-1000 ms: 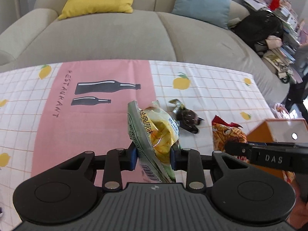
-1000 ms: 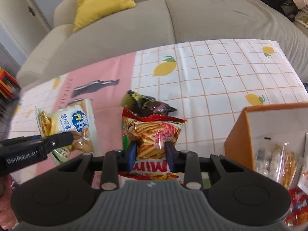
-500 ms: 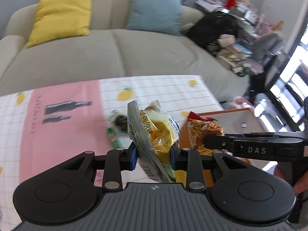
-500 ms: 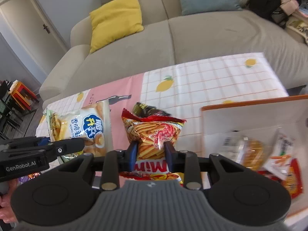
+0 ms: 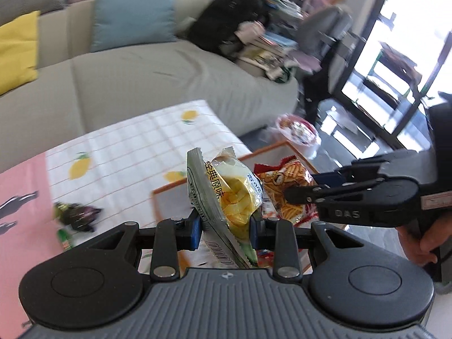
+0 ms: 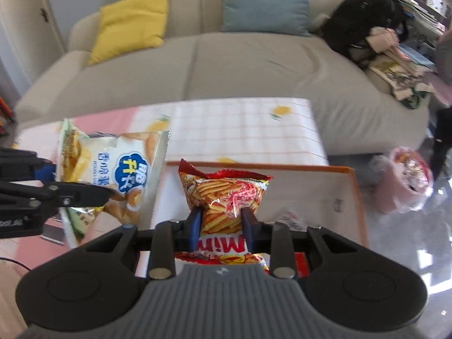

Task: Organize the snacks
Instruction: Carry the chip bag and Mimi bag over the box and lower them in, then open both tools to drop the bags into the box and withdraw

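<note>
Yellow chip bag (image 5: 234, 195) pinched in left gripper (image 5: 224, 227), red stick-snack bag (image 6: 224, 197) pinched in right gripper (image 6: 221, 226). Both now over orange-rimmed box (image 6: 354, 197) at table edge; 1 second ago over checked tablecloth (image 5: 127, 152). Dark wrapper (image 5: 76, 214) left behind on cloth.

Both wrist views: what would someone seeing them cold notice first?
Two snack bags held up in the jaws: the left gripper pinches a pale chip bag, the right gripper a red stick-snack bag, side by side. Behind them sits the orange-rimmed box at the end of the lemon-print table. A dark wrapper lies alone on the cloth to the left.
</note>
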A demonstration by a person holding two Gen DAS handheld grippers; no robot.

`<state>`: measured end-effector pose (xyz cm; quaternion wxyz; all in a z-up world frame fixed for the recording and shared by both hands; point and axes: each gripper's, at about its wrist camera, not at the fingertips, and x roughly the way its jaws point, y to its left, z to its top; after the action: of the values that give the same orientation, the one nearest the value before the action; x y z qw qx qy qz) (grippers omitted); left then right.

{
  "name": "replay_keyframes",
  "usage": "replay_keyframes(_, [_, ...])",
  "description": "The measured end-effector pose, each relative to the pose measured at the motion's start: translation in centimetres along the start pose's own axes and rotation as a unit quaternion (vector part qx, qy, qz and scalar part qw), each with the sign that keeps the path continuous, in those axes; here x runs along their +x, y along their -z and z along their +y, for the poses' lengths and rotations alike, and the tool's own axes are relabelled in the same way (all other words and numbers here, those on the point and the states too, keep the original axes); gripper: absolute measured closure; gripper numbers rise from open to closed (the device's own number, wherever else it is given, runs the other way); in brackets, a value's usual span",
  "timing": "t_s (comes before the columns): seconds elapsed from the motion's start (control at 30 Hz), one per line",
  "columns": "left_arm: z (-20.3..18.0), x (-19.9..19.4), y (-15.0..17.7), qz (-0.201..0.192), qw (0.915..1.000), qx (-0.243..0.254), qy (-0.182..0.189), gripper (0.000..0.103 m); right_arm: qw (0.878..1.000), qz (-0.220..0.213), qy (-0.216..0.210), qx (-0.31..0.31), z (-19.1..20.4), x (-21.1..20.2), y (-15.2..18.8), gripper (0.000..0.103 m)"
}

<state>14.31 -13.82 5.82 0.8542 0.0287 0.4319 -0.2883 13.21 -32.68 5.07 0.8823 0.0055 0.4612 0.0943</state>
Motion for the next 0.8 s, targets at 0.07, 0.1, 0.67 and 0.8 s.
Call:
replay_keyframes(0.07, [-1.0, 2.0, -0.5, 0.011, 0.9999, 0.009, 0.007, 0.068, 1.000, 0.015, 0.022, -0.012, -1.6, 1.1, 0.0, 0.074])
replay_keyframes(0.1, [-1.5, 3.1, -0.7, 0.019, 0.9997, 0.012, 0.010, 0.068, 0.999, 0.022, 0.033, -0.016, -2.4, 1.6, 0.2, 0.074])
replay_keyframes(0.67, [-2.1, 15.7, -0.1, 0.125, 0.9922, 0.010, 0.006, 0.068, 0.987, 0.131, 0.071, -0.060, -7.3, 11.8, 2.8, 0.074])
replay_keyframes(0.8, [-2.0, 16.7, 0.0, 0.134, 0.9910, 0.008, -0.002, 0.067, 0.985, 0.144, 0.075, -0.062, -7.2, 13.1, 3.1, 0.074])
